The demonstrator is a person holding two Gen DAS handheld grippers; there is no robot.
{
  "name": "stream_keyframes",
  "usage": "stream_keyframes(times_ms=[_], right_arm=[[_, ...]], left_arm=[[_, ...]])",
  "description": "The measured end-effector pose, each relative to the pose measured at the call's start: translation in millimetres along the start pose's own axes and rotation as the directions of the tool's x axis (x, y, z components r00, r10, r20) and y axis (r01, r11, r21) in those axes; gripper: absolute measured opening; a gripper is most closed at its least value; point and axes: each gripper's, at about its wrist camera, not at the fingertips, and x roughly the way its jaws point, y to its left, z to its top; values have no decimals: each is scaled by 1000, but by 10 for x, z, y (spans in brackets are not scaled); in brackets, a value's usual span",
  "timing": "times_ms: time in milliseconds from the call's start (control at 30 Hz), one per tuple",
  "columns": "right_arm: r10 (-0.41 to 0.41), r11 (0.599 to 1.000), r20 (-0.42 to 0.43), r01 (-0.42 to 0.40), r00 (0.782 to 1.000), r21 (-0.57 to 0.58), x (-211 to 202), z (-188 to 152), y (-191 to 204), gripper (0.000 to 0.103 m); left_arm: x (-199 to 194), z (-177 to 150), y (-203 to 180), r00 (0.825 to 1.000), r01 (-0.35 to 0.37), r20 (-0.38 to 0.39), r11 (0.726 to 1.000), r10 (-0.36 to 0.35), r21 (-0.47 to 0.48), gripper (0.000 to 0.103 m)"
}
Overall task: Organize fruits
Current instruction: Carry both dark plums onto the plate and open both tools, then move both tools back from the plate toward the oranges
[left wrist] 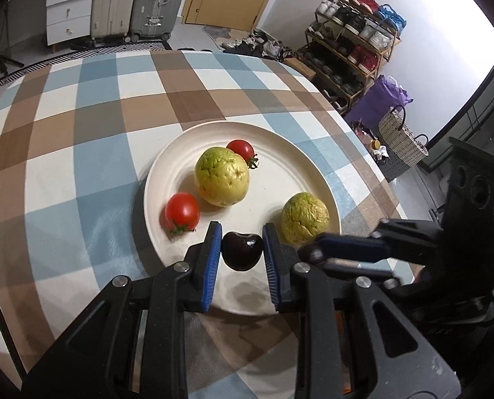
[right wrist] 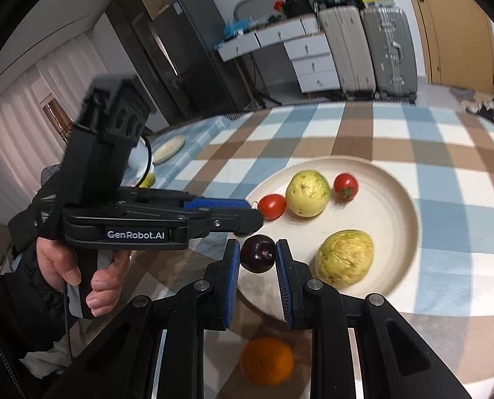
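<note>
My left gripper (left wrist: 242, 249) clamps 1 dark cherry (left wrist: 242, 250) over the near rim of the cream plate (left wrist: 280, 153). My right gripper (right wrist: 258, 254) clamps a 2nd dark cherry (right wrist: 258, 253) at the plate's left edge. On the plate: 2 guavas (left wrist: 221, 181), 2 tomatoes (left wrist: 182, 211). An orange (right wrist: 267, 360) lies on the checked desk (left wrist: 80, 126), beneath my right gripper.

"GenRobot.AI" on left gripper (right wrist: 252, 214)

2 guavas (left wrist: 221, 181) and 2 tomatoes (left wrist: 182, 212) lie on the plate (left wrist: 300, 163); an orange (right wrist: 266, 365) sits before it.
</note>
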Motion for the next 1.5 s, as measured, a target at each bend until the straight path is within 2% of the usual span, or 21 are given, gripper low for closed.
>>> stream_keyframes(times_ms=[167, 600, 667, 733, 767, 867, 900, 1000, 1167, 1200, 1233, 1300, 1400, 1500], right_arm=[[10, 1000, -56, -9, 998, 8, 257, 29, -34, 22], [11, 1000, -112, -14, 994, -24, 507, 29, 8, 22], [10, 1000, -118, -13, 993, -26, 530, 39, 27, 26], [-2, 1000, -112, 0, 994, -18, 532, 47, 10, 49], [-1, 1000, -104, 0, 995, -9, 506, 42, -3, 51], [3, 1000, -81, -4, 997, -9, 368, 8, -15, 53], [-4, 1000, -70, 4, 998, -10, 299, -15, -23, 57], [-20, 1000, -42, 21, 999, 13, 118, -82, -71, 70], [-45, 998, 15, 45, 999, 53, -233, -205, -116, 70], [-55, 997, 35, 53, 998, 60, -319, -236, -116, 74], [-66, 996, 47, 63, 997, 66, -375, -258, -115, 83], [-87, 993, 87, 80, 992, 81, -522, -321, -102, 87], [-88, 994, 136, 78, 987, 75, -704, -378, -39, 88], [-107, 993, 176, 97, 979, 67, -862, -418, 29, 92]], left_arm=[[130, 62, 38, 1000, 14, -24, 1000, -14, 15, 22], [220, 27, 51, 998, 9, -62, 999, -6, 42, 23], [197, 36, 36, 998, 13, -54, 999, -11, 41, 24], [158, 47, 32, 999, 5, -47, 999, -3, 36, 29], [121, 51, 34, 999, 6, -37, 1000, -5, 29, 31], [-1, 44, 19, 1000, 1, -7, 1000, -1, 23, 49], [-41, 36, 12, 1000, 0, 1, 1000, 0, 21, 55], [-179, -2, -21, 1000, 1, 29, 1000, -1, 14, 57], [-426, -117, -143, 996, -37, 78, 999, 36, 16, 64], [-480, -148, -167, 994, -59, 94, 998, 58, 13, 66], [-537, -182, -190, 991, -76, 112, 997, 74, 12, 71], [-663, -265, -259, 984, -100, 151, 995, 97, 11, 78], [-838, -394, -377, 970, -137, 207, 990, 130, 18, 79], [-987, -502, -501, 956, -171, 244, 985, 159, 26, 79]])
